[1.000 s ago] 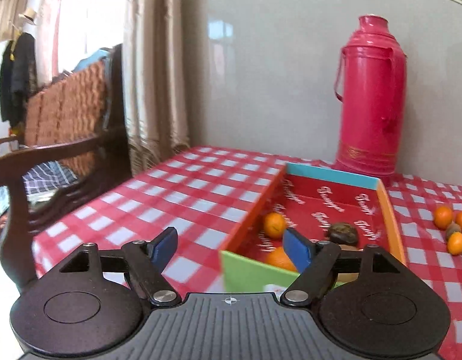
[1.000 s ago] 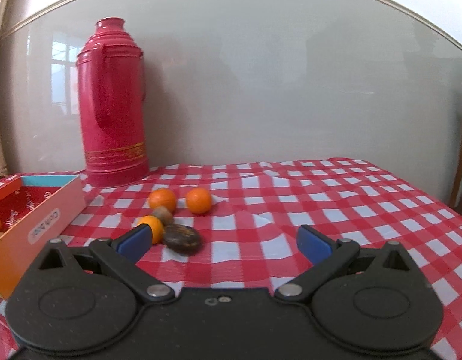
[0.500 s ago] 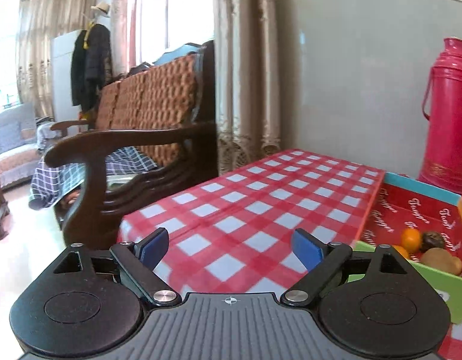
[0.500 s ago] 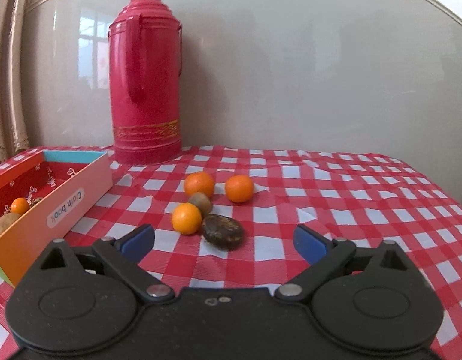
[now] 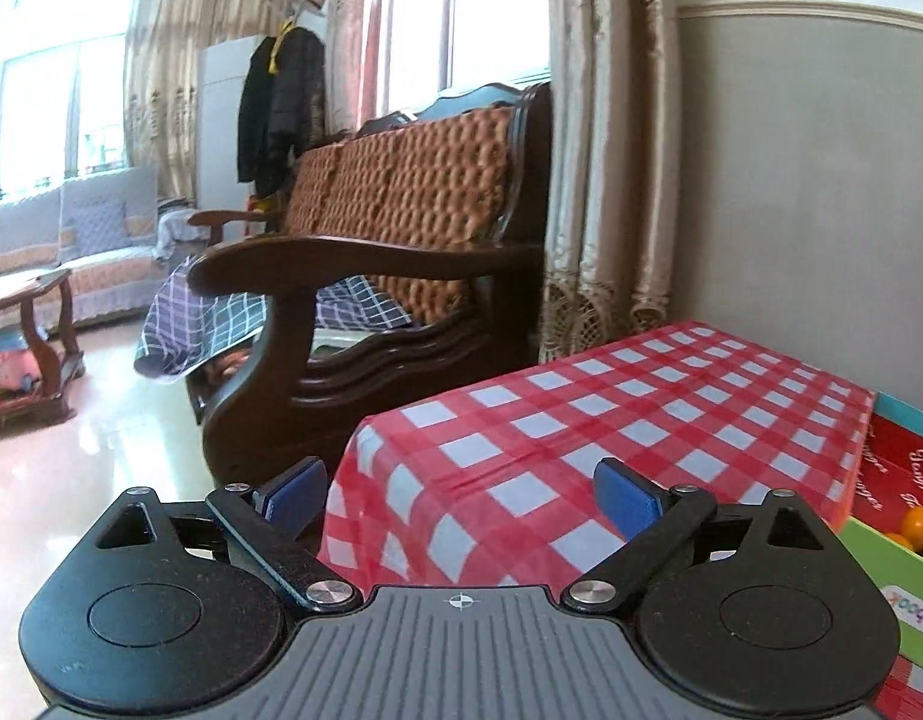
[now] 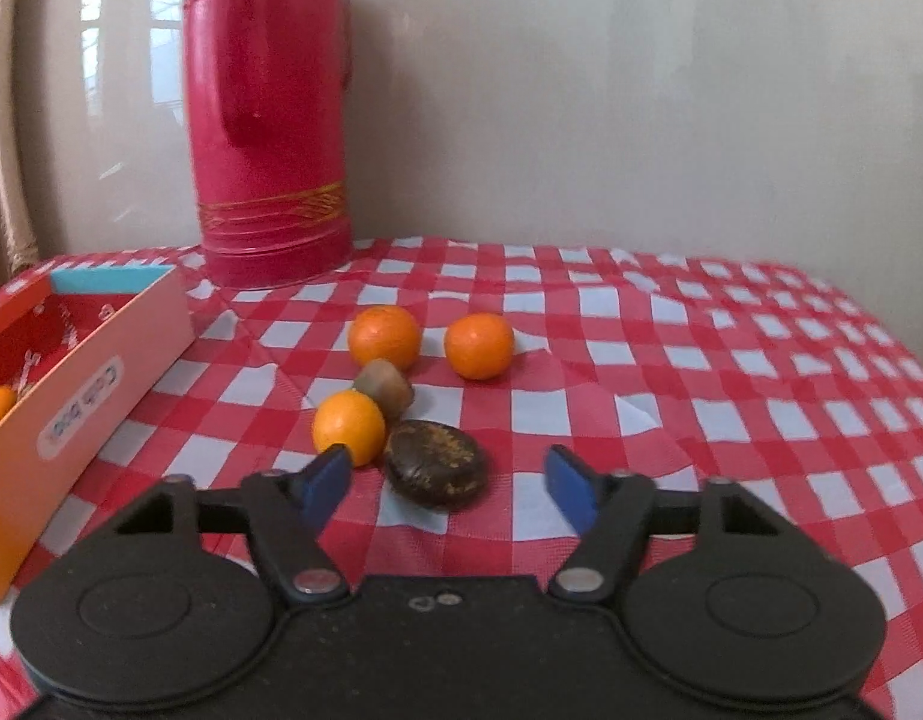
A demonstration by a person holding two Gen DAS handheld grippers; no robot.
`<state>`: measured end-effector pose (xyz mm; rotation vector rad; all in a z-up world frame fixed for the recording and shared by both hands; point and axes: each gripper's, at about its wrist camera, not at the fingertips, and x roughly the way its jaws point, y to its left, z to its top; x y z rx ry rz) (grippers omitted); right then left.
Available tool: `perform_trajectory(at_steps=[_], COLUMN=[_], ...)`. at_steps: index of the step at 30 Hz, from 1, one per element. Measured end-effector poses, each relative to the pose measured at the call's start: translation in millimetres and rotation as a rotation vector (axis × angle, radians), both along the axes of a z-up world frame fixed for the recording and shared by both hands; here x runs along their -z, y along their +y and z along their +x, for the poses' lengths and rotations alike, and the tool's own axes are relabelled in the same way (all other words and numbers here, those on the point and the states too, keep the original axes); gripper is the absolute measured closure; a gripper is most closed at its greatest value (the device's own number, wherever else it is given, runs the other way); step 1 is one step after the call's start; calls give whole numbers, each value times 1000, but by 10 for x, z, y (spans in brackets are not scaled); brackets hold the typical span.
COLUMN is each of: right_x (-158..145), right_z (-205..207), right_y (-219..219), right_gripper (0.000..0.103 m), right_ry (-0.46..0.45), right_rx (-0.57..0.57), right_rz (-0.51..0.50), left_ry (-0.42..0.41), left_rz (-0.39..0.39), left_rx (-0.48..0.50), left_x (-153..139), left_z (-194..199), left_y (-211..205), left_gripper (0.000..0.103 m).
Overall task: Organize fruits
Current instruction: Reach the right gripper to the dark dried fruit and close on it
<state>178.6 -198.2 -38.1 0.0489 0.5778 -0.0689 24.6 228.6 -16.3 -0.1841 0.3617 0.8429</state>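
Left gripper (image 5: 459,495): two blue pads (image 5: 626,504) on black link arms, each arm pinned by a silver screw (image 5: 586,590) beside the hub. Two black rounded housings flank the hub, each with a recessed disc and a triangular cut-out above it. Hub: grey ribbed plate bearing a small white crosshair mark at its top edge.

Right gripper (image 6: 446,489): same build, blue pads (image 6: 569,489), black link arms, silver screws (image 6: 577,581), disc-and-triangle housings. Hub is plain black, dusty, with two small round marks near its top edge.
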Motion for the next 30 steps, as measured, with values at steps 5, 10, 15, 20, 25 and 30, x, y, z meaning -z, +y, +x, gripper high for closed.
perform_trajectory(at_steps=[5,10,15,20,25,30], right_x=[67,103,110,81,-11,-89], right_z=[113,153,158,95,-7,-74], right_y=[7,27,59,87,163,317], right_gripper=[51,65,68,68,69,69], right_ry=[36,53,44,25,-26,-58], right_rx=[-9,-2,-5,-20,-53,-117], right_rz=[27,29,22,17,15,25], left_ry=[14,13,14,12,11,10], left_rz=[-8,-19,-19,-23,-28,-36], left_rx=[-16,-23,-28,-30,-35,-44], left_x=[34,42,51,53,57,68], left_z=[-3,-22,-23,-36,-51,-80], left_y=[81,137,154,165,184,220], left_gripper=[7,6,5,4,4,3])
